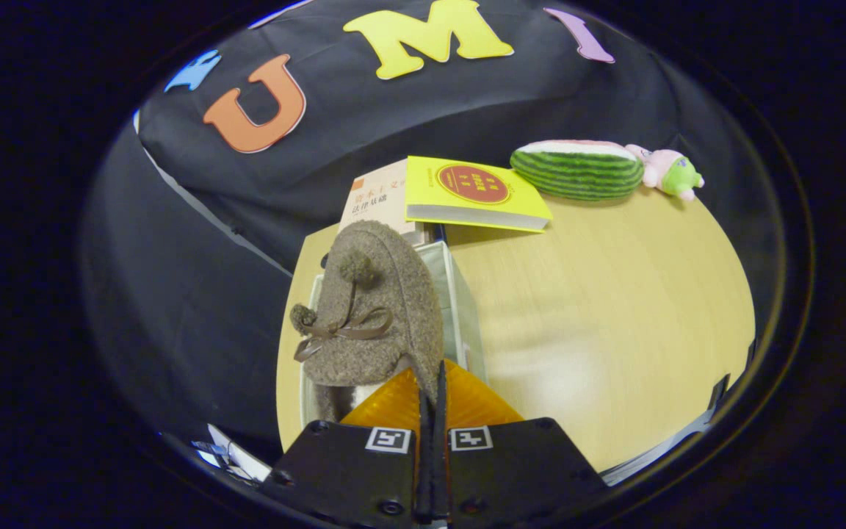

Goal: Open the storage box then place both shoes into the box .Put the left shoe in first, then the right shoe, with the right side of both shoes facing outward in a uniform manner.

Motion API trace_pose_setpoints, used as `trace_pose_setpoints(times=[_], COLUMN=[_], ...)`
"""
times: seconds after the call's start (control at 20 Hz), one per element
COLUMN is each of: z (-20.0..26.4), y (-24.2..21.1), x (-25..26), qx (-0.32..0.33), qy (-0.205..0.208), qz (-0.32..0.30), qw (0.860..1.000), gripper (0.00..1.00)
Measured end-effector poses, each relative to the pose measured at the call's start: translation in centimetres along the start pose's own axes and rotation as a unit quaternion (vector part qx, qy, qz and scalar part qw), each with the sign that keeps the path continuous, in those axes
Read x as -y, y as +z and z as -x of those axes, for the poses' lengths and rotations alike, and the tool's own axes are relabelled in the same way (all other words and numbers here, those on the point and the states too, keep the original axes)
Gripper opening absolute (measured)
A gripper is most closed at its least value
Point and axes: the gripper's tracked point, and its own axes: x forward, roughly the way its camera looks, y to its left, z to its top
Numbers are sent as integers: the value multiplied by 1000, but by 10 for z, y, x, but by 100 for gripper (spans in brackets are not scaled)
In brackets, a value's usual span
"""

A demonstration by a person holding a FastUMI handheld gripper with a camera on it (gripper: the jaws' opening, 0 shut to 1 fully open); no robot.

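Observation:
A grey-brown felt shoe (373, 308) with pompoms and a brown ribbon bow hangs in front of me, toe pointing away. My gripper (432, 400) is shut on the shoe's rear edge, its orange fingers (467, 400) pressed together with the felt pinched between them. Below and behind the shoe stands the white storage box (461, 308), open at the top, on the wooden table (599, 316). The shoe hovers over the box's opening and hides most of its inside. A second shoe cannot be made out.
Two books lie at the table's far end beyond the box: a yellow one (474, 192) on top of a pale one (379, 202). A watermelon-slice plush (577, 169) and a small pink-and-green plush toy (669, 173) rest at the far right.

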Motion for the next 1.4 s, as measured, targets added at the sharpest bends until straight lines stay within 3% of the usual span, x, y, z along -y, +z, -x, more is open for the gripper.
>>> trace_pose_setpoints(times=[0.35,0.45,0.5,0.65,0.75,0.85,1.0,1.2,1.35,1.4], z=[-23,-24,-20,3,21,41,69,123,182,205], y=[-2,-4,-3,6,15,21,27,42,53,50], x=[-1,-6,-3,4,9,13,24,37,43,48], qx=[34,52,70,130,163,195,230,306,400,430], qy=[8,20,18,0,-13,-24,-40,-65,-85,-98], qz=[2,9,15,31,49,66,80,124,160,167], qw=[999,998,997,991,985,978,969,942,899,882], gripper=[7,14,28,55,81,90,90,90,92,97])
